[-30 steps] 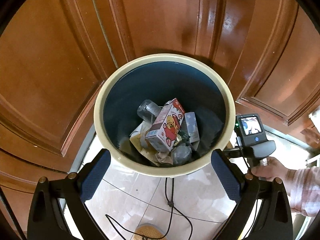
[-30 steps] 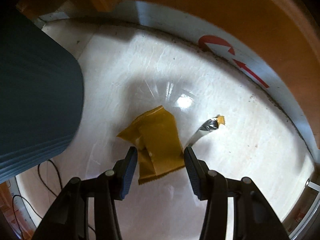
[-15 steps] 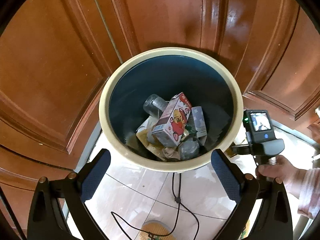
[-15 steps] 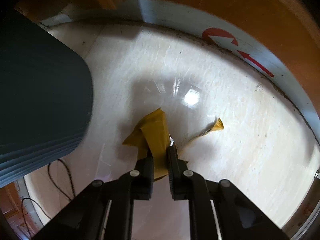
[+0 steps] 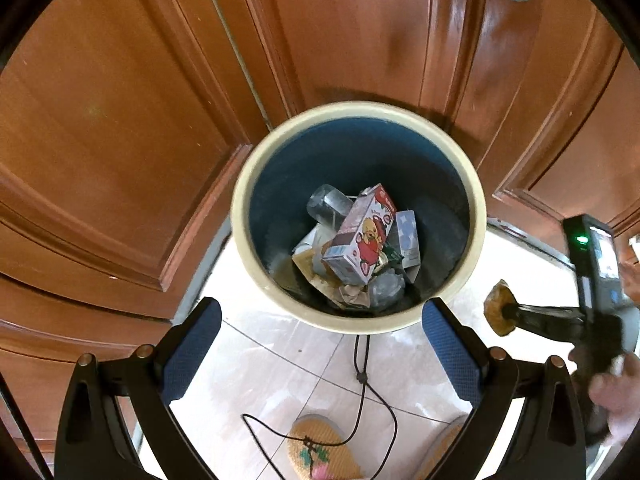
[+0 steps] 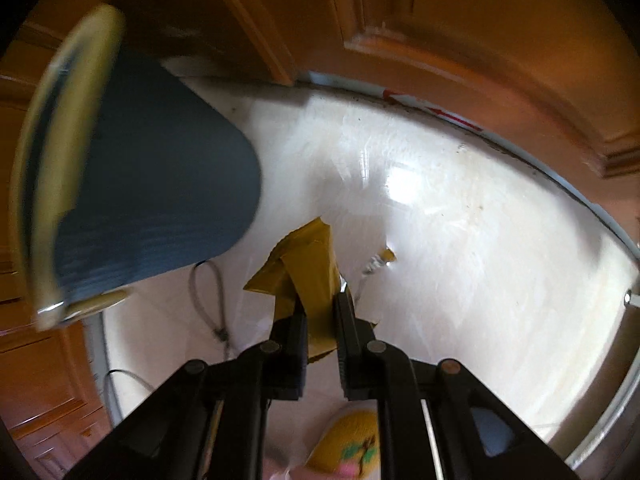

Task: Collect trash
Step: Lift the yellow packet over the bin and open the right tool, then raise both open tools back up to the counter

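Note:
A dark blue trash bin with a cream rim (image 5: 478, 216) stands on the tiled floor against a wooden door; it holds a cartoon carton (image 5: 360, 240), a clear bottle and other rubbish. My left gripper (image 5: 322, 340) is open and empty, just in front of the bin. My right gripper (image 6: 322, 308) is shut on a yellow wrapper (image 6: 308, 260) and holds it lifted above the floor, right of the bin (image 6: 160, 184). In the left wrist view the right gripper (image 5: 504, 314) shows with the wrapper (image 5: 496, 306) beside the bin.
A small torn foil scrap (image 6: 380, 262) lies on the floor beyond the wrapper. A black cable (image 5: 368, 392) trails across the tiles by the bin. Slippered feet (image 5: 320, 452) stand below. Wooden door panels (image 5: 120, 120) close in behind and left.
My right gripper closed on the yellow wrapper and lifted it off the floor toward the bin. The left gripper drew back and up from the bin, still open.

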